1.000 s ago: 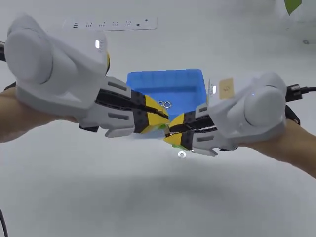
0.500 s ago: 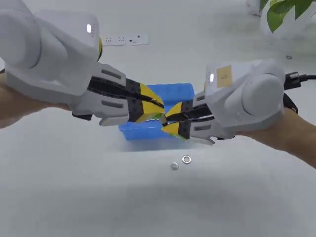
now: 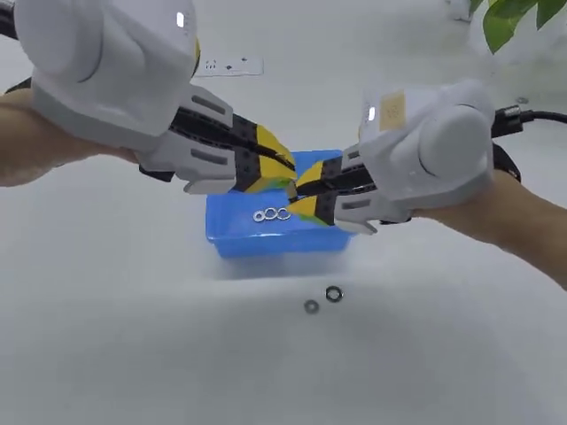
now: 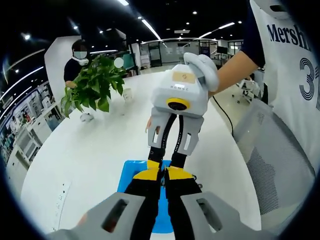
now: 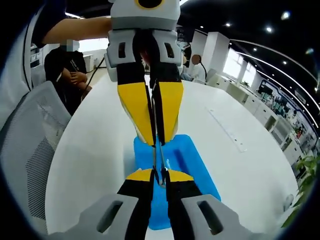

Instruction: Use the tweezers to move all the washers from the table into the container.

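A blue container [image 3: 237, 237] sits mid-table with three washers [image 3: 272, 215] in a row inside it. Two more washers [image 3: 333, 294] lie on the white table just in front of it. My left gripper [image 3: 282, 174] and right gripper [image 3: 306, 200] meet tip to tip above the container. In the right gripper view, thin metal tweezers [image 5: 158, 157] run from the left gripper's yellow jaws [image 5: 156, 135] down into my right gripper [image 5: 160, 176], and both look shut on them. The left gripper [image 4: 161, 172] faces the right one over the container [image 4: 127, 175].
A white power strip [image 3: 229, 65] lies at the back of the table. A potted plant [image 3: 518, 18] stands at the far right. In the left gripper view a person stands behind a plant [image 4: 92, 85]. A mesh chair [image 5: 30, 150] stands by the table edge.
The view has shifted. Both grippers have lifted from low in front of the container to above it, and the row of washers inside is now uncovered.
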Motion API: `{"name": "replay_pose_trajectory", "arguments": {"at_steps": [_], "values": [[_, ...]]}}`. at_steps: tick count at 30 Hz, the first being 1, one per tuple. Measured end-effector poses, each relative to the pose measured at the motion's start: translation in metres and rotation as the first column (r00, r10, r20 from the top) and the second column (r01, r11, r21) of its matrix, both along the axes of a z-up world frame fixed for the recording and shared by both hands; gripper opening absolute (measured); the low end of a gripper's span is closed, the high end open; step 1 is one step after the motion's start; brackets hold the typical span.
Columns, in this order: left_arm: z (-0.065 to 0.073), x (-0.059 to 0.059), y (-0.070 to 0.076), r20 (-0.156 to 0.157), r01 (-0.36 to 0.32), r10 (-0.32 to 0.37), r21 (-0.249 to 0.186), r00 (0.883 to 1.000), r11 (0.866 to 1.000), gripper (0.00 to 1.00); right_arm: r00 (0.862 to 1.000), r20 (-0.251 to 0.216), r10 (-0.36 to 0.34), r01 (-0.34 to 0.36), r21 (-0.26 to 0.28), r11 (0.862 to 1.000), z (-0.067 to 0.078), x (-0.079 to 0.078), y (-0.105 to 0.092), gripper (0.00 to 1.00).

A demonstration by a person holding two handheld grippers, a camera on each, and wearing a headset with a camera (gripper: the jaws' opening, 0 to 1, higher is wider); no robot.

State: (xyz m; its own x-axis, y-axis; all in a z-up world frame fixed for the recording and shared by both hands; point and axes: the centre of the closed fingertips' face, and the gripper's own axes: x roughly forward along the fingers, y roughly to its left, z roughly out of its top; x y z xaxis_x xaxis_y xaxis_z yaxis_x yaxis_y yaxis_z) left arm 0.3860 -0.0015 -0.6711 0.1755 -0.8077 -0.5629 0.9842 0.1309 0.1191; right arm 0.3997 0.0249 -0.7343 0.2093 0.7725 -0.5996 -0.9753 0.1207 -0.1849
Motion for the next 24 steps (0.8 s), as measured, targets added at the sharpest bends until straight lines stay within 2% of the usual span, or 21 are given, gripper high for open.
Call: {"name": "replay_pose_trajectory", "arguments": {"at_steps": [2, 4, 6, 10, 17, 24], "values": [[-0.004, 0.003, 0.001, 0.002, -0.004, 0.004, 0.008, 1.000, 1.000, 0.07, 1.000, -0.004, -0.004, 0.004, -0.005, 1.000, -0.004, 0.002, 0.001, 0.10], [-0.015, 0.014, 0.005, -0.010, -0.009, 0.009, 0.007, 1.000, 1.000, 0.07, 1.000, -0.019, -0.009, 0.009, -0.004, 1.000, -0.010, 0.005, 0.003, 0.10], [-0.019, 0.017, 0.007, -0.022, -0.016, 0.017, 0.005, 1.000, 1.000, 0.07, 1.000, -0.029, -0.011, 0.011, -0.005, 1.000, -0.016, 0.007, 0.005, 0.10], [-0.029, 0.022, 0.008, -0.027, -0.022, 0.022, 0.010, 0.999, 1.000, 0.07, 0.999, -0.045, -0.016, 0.016, -0.011, 1.000, -0.026, 0.013, 0.004, 0.10], [-0.039, 0.030, 0.009, -0.054, -0.039, 0.040, 0.011, 0.998, 0.999, 0.07, 0.997, -0.068, -0.022, 0.022, -0.014, 1.000, -0.037, 0.021, 0.006, 0.10], [-0.047, 0.033, 0.008, -0.064, -0.044, 0.045, 0.015, 0.997, 0.999, 0.07, 0.996, -0.083, -0.026, 0.025, -0.019, 1.000, -0.047, 0.023, 0.005, 0.10]]}}
